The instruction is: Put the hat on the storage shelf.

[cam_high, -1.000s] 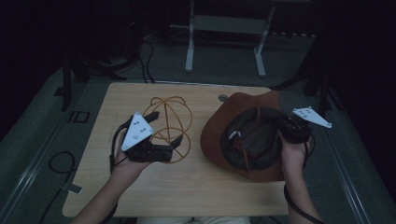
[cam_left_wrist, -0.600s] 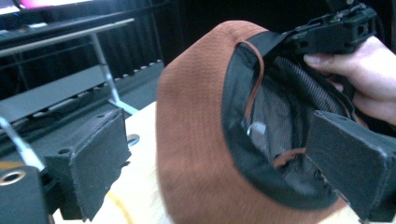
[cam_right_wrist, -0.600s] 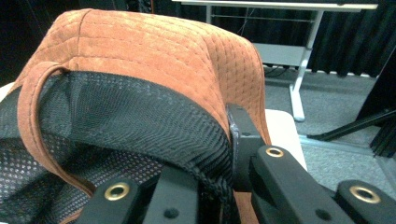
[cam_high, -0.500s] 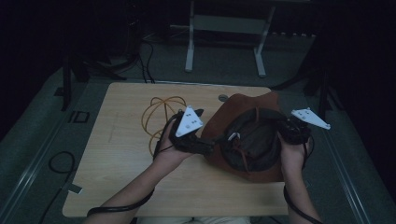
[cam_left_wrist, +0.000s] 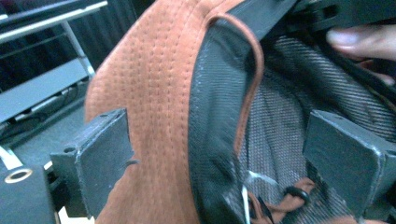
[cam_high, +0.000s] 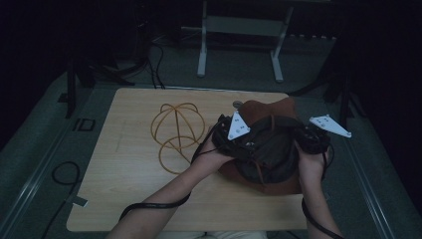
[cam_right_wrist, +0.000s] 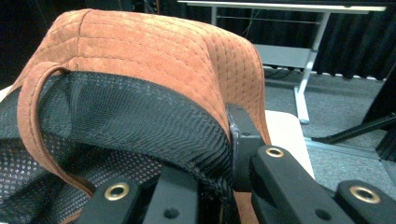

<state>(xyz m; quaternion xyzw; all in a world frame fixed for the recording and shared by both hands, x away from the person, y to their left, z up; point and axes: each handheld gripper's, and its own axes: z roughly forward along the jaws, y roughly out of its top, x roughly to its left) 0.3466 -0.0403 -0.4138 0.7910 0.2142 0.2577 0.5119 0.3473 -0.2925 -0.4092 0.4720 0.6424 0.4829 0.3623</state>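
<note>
Right gripper (cam_right_wrist: 219, 182): jaws nearly closed, pinching the rim of the hat (cam_right_wrist: 154, 60). One jaw sits inside against the lining, the other outside on the suede.

Left gripper (cam_left_wrist: 224, 158): jaws wide apart, straddling the opposite rim. The outer pad is just beside the suede and the inner pad is down in the crown; neither visibly presses, so no grip there.

The left gripper view shows the inside of the hat: black lining (cam_left_wrist: 275, 121) in two weaves, a coarse twill band and a finer mesh below, a thin orange-brown cord (cam_left_wrist: 250, 79) looped across it, and a small white tag near the bottom, with no writing that can be read. A fingertip shows at top right.

The right gripper view shows the outside: rust-brown suede with rows of fine quilted stitching and a softly domed brim.

In the high view the hat (cam_high: 271, 112) lies upside down, opening up, on the right part of the light wooden table (cam_high: 129, 174), between the two hands. A wire hat form (cam_high: 178, 130) of thin orange hoops stands to its left, apart from it. No brand visible.
</note>
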